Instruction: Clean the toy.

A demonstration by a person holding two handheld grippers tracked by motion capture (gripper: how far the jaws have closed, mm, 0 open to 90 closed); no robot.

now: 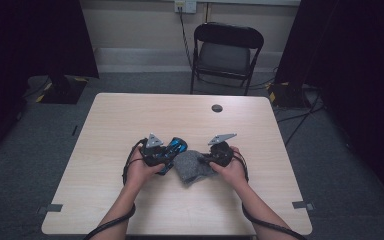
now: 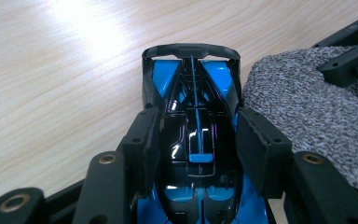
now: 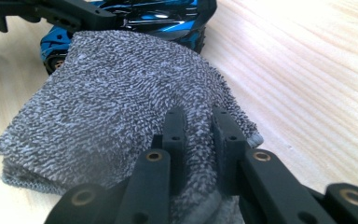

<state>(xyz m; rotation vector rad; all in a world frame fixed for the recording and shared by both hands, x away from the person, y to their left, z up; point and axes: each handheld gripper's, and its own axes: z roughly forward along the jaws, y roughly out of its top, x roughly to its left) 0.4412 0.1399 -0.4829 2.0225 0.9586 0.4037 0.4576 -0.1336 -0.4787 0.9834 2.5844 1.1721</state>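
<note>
Because the toy car needs to sit steady for wiping, the left gripper (image 1: 166,156) clamps its jaws on either flank of the blue-and-black toy race car (image 2: 193,135), pinning it near the middle of the wooden table (image 1: 130,120). Just to its right, the folded grey terry cloth (image 3: 121,107) lies against the car's side, pinched at one edge by the right gripper (image 3: 199,126), seemingly ready to rub the bodywork.

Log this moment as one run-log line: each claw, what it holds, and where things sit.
left claw: shut on toy car | right claw: shut on grey cloth | cloth beside car | both over table
</note>
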